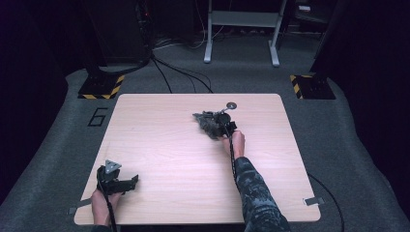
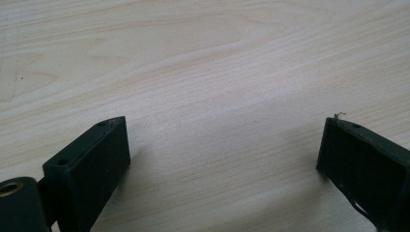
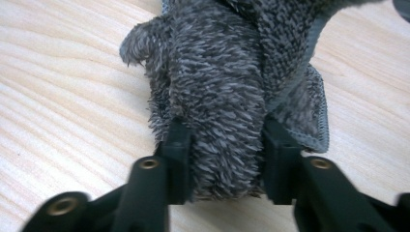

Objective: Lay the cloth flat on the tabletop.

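My right gripper (image 3: 223,164) pinches a bunched fold of the grey terry cloth (image 3: 232,82), which lies past the wooden table's (image 1: 169,145) centre toward one o'clock. My left gripper (image 2: 225,159) rests at seven o'clock, jaws spread wide over bare wood.

The cloth (image 3: 227,82) is grey, shaggy pile with a stitched, flatter hem. The bench (image 2: 203,63) is pale wood-grain laminate, smooth with a slight sheen. Both the right gripper (image 3: 225,164) and the left gripper (image 2: 225,154) look like matt black plastic.
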A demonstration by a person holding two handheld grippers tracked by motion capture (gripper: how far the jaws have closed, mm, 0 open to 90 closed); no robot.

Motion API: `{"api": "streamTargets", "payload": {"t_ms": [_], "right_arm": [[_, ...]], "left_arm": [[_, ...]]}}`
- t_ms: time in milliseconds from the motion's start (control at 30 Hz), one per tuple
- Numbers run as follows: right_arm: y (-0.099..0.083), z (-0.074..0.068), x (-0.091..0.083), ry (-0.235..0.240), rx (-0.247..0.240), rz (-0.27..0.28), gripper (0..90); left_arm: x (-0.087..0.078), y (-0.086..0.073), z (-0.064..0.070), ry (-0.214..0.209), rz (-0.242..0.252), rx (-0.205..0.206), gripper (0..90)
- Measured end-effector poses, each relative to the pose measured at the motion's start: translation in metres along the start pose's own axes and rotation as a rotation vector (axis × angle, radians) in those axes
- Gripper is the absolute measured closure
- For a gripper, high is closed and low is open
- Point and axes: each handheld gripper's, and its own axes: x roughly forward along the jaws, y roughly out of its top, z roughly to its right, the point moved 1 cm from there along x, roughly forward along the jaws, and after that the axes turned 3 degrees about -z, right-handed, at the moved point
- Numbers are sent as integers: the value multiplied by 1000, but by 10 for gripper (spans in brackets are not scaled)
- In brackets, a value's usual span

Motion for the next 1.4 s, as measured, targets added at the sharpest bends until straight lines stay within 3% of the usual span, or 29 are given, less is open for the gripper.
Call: {"api": "streamTargets", "payload": {"t_ms": [167,467,500,667,833,1000,1133,1267,1333,1400], "right_arm": [[-1,-1,-13,12,-16,65,691],[-5,-20,-78,119,-38,217,691],[-5,-20,-78,119,-38,217,691],[-21,-35,-115,203,-50,276,691],[-34,-47,-139,259,-62,312,690],[-50,-63,-155,329,-70,317,687],[-68,-73,-150,361,-74,290,675],[-91,-80,-131,304,-98,196,575],[-100,-80,-124,253,-93,157,442],[-108,-77,-123,234,-83,135,308]], "left_arm": [[0,0,0,1,1,-2,44],[0,0,0,2,3,-3,44],[1,0,0,3,8,-4,44],[1,0,0,4,9,-5,44],[1,0,0,3,9,-5,44],[1,0,0,5,9,-4,44],[1,0,0,3,9,-5,44],[1,0,0,4,11,-3,44],[1,0,0,3,9,-5,44],[1,0,0,5,9,-4,44]]}}
